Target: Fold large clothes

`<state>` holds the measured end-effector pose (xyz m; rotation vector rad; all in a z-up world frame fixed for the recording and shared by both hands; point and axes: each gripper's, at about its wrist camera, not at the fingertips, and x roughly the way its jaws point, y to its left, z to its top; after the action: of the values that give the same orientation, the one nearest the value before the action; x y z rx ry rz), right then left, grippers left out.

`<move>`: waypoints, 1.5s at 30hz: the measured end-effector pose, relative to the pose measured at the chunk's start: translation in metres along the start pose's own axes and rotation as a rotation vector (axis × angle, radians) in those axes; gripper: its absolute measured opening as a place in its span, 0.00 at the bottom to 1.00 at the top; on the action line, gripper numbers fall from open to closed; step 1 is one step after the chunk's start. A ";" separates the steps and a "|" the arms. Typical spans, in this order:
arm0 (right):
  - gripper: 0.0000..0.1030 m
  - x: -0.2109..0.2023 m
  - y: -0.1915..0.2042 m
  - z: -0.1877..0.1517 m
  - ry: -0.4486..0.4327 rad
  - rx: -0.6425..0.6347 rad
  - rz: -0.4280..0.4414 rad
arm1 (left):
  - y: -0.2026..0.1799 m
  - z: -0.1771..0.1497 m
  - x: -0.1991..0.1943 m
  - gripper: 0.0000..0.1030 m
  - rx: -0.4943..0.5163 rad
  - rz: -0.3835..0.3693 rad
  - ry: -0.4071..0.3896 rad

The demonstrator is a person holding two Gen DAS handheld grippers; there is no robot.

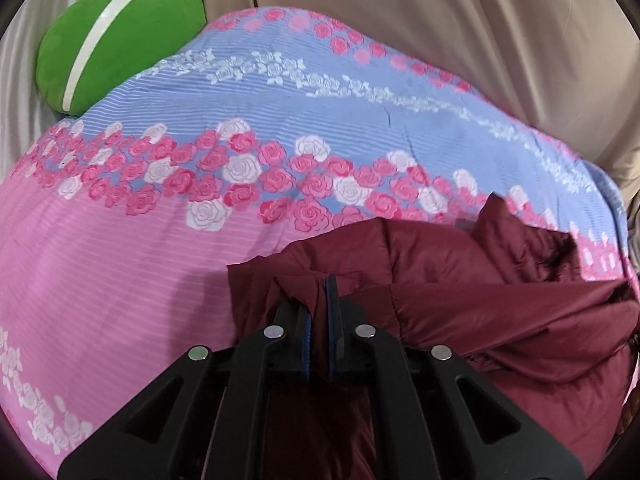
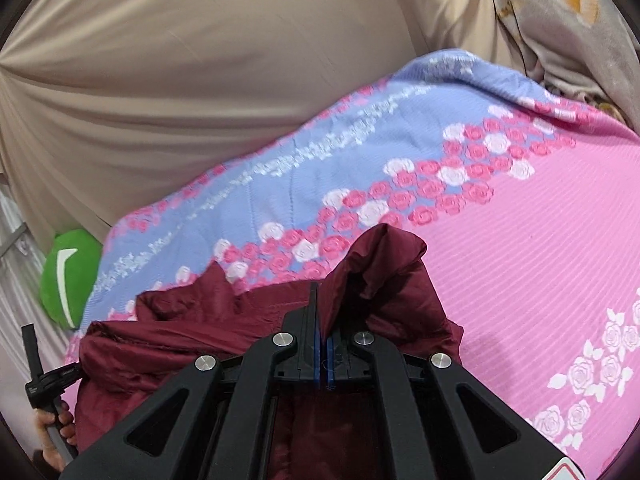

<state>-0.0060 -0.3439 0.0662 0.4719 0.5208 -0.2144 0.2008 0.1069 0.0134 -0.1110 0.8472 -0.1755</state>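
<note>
A dark maroon puffy jacket (image 1: 500,320) lies bunched on a bed with a pink and blue rose-print bedspread (image 1: 140,264). My left gripper (image 1: 319,292) is shut on a fold of the jacket's left edge, lifted a little. In the right wrist view the jacket (image 2: 192,336) spreads to the left. My right gripper (image 2: 322,312) is shut on a raised peak of its fabric (image 2: 384,264) above the bedspread (image 2: 540,248). The left gripper's handle and a hand (image 2: 44,396) show at the lower left of the right wrist view.
A green round plush cushion (image 1: 116,44) sits at the bed's far left corner; it also shows in the right wrist view (image 2: 68,276). Beige curtain fabric (image 1: 460,32) hangs behind the bed. A grey patterned cloth (image 2: 560,20) is at the far right.
</note>
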 end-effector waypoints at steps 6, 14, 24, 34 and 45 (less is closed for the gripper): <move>0.02 0.036 -0.009 -0.007 0.111 0.018 -0.036 | -0.003 -0.004 0.019 0.06 0.020 0.007 0.013; 0.02 0.059 -0.008 -0.010 0.202 -0.013 -0.052 | -0.003 -0.005 0.025 0.07 0.014 -0.007 -0.012; 0.46 -0.061 -0.028 0.004 -0.082 0.057 0.052 | 0.038 -0.016 -0.076 0.63 -0.115 -0.113 -0.211; 0.25 -0.082 0.111 -0.101 0.160 -0.376 0.278 | -0.077 -0.079 -0.106 0.63 0.236 -0.287 -0.035; 0.21 -0.094 -0.014 -0.103 0.196 -0.168 -0.080 | 0.002 -0.100 -0.081 0.63 0.109 -0.056 0.028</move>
<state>-0.1341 -0.2985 0.0312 0.3095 0.7445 -0.2000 0.0733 0.1222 0.0063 -0.0302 0.8614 -0.2757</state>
